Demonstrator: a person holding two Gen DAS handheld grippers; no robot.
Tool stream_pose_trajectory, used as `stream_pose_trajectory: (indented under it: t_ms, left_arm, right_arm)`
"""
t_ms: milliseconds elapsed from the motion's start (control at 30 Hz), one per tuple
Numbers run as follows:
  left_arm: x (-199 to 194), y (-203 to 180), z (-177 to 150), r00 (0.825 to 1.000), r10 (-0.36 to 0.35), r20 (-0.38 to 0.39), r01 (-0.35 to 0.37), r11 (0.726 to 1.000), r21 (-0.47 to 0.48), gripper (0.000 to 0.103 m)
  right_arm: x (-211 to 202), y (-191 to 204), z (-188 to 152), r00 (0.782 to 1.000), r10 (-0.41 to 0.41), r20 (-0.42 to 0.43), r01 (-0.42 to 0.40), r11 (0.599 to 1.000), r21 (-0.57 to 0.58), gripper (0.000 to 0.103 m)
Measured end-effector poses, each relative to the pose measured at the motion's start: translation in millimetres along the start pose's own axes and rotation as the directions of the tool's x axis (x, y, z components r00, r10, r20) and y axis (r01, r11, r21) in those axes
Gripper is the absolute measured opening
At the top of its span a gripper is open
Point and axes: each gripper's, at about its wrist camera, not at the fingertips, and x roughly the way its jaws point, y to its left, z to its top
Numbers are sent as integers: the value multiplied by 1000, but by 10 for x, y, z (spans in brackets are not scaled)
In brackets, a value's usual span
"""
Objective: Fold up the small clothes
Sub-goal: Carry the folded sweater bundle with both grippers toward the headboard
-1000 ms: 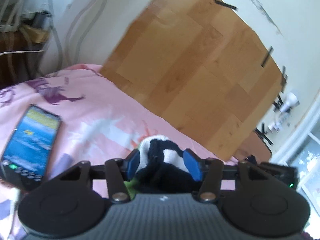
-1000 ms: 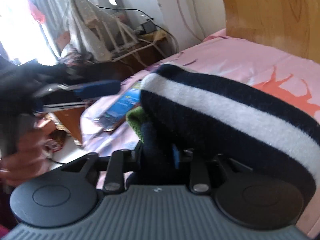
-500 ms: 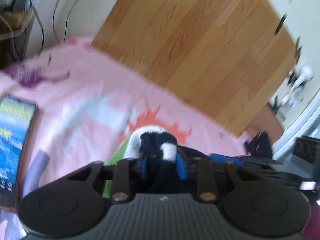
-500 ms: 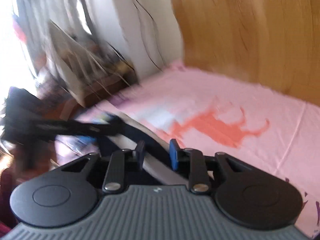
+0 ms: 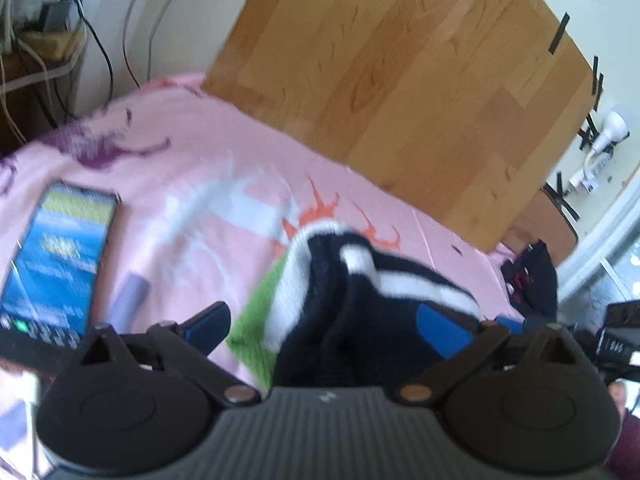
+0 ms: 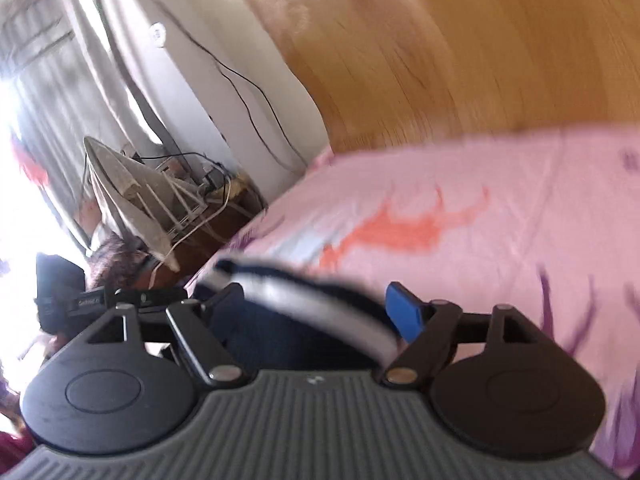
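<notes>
A small navy knit garment with white stripes and a green part (image 5: 352,280) lies bunched on the pink bed sheet (image 5: 224,168). My left gripper (image 5: 324,326) is open, its blue pads spread wide on either side of the garment's near end. In the right wrist view the same garment (image 6: 304,300) lies between the spread fingers of my right gripper (image 6: 316,304), which is open too. The frames are blurred, so I cannot tell whether either pad touches the cloth.
A phone with a lit blue screen (image 5: 56,256) and a small lilac tube (image 5: 130,296) lie on the sheet at the left. A wooden headboard (image 5: 400,72) stands behind. Another dark garment (image 5: 532,276) lies at the right edge. A cluttered side table with cables (image 6: 192,200) stands beside the bed.
Both grippers have opened wide and let go of the garment, which now lies lower on the sheet. The right gripper has swung towards the headboard.
</notes>
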Motion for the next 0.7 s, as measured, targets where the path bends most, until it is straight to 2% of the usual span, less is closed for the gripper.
stream_pose_trajectory:
  t_ms: [100,167,333,500,567,633,700]
  left_arm:
    - [136,13,-78,998,-32,-56,31,999,-16,103]
    - [240,9,-126,995,-44,-86,41,999,-31,103]
    - [354,5,-264,991,-62,-115,57,997,-49,103]
    - [366,20,-327,994,-80,-75,75,995,-70,103]
    - [375,28,-318,994,-86,-67,81,993,-82,103]
    - [394,40,-302,994,-93,-59,87,991,-102,103]
    - [446,30,-273,995,-87,-45,81,989,-124,102]
  right_arm:
    - [-18,-173,-229,997,44,-67,-36,993,114,83]
    - [50,-193,-365,993,61,-102,-46,989,143,83]
    - [336,-128,-502,983,97,-154,-75,987,143,83]
    - [640,8,-378,984,117,-137,-109,992,63,86]
    - [752,3,-292,983,117,-139,-111,993,50,80]
    - [853,-38,-198,982,112,-151,-107,994,37,67]
    - [930,-114,-122,978,128,-164,-118,991,65,60]
